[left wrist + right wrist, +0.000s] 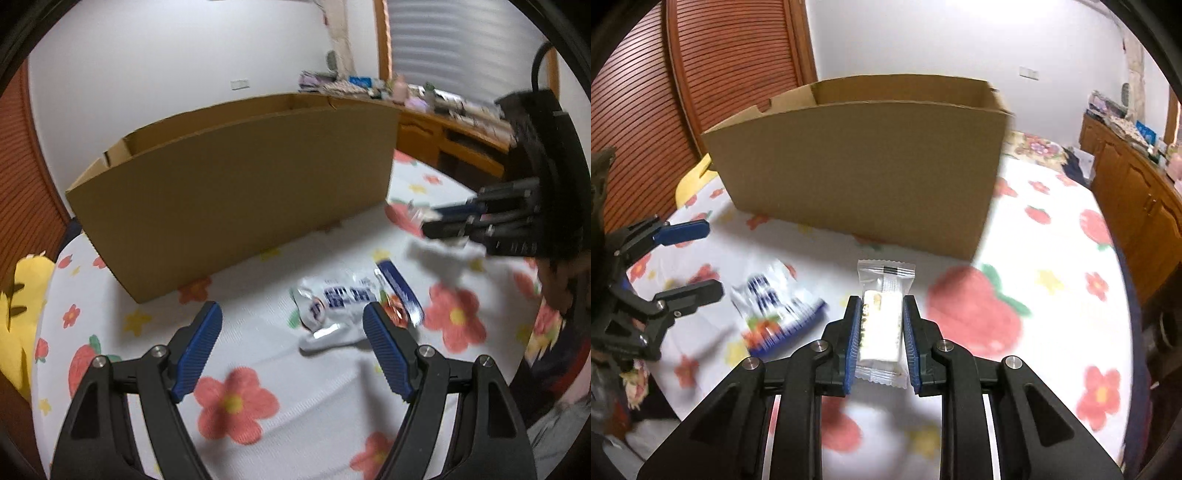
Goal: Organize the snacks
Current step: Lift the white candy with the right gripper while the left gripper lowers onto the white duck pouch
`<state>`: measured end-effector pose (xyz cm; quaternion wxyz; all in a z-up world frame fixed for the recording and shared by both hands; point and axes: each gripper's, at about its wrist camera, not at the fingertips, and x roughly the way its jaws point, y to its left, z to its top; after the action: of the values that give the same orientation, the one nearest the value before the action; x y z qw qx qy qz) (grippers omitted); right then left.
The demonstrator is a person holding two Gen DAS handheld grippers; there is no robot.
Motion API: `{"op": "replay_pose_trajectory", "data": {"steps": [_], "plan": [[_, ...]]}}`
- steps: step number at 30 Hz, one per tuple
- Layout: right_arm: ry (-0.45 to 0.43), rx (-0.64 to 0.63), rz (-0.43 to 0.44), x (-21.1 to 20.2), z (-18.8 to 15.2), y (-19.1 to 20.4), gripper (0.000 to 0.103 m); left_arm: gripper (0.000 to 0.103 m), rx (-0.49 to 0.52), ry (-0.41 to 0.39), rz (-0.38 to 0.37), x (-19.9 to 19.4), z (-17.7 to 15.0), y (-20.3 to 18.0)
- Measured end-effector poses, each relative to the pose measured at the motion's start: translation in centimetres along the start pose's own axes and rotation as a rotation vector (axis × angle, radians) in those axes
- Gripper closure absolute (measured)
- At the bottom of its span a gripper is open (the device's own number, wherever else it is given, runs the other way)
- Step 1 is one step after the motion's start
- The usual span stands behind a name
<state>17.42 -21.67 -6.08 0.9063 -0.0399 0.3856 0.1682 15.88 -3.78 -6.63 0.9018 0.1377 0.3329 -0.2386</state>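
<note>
My right gripper (880, 325) clamps a clear-wrapped white snack bar (881, 321) above the flowered bedsheet (1052, 280). My left gripper (291, 350) hangs wide open and empty, just short of the white-and-blue snack pouch (354, 299). The open brown cardboard box (864, 173) stands beyond, bare sheet between.

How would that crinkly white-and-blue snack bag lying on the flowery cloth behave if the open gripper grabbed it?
The white-and-blue snack bag looks creased and thin, so it would probably crumple and flop. Its glossy film may be slippery. It lies flat, so the open left gripper may struggle to get under it.
</note>
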Motion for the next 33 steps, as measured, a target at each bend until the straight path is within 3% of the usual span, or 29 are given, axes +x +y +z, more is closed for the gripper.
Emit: {"op": "replay_pose_trajectory", "data": {"steps": [9, 14, 20, 25, 33], "plan": [[0.021, 0.064, -0.044, 0.2, -1.7, -3.2, 0.083, 0.024, 0.116, 0.092, -0.026, 0.4, -0.9, -1.6], [0.015, 0.062, -0.043, 0.4, -1.6, -3.1, 0.083, 0.024, 0.176, 0.143, -0.034, 2.0, -0.2, -2.6], [0.009, 0.107, -0.022, 0.6, -1.6, -3.9, 0.083, 0.023, 0.147, 0.182, -0.081, 3.5, 1.5, -2.2], [0.010, 0.139, -0.010, 0.7, -1.7, -4.5, 0.083, 0.023, 0.159, 0.192, -0.065, 4.6, 2.6, -2.5], [0.008, 0.093, -0.042, 0.8, -1.7, -3.5, 0.083, 0.023, 0.150, 0.195, -0.079, 6.3, 4.0, -2.7]]}}
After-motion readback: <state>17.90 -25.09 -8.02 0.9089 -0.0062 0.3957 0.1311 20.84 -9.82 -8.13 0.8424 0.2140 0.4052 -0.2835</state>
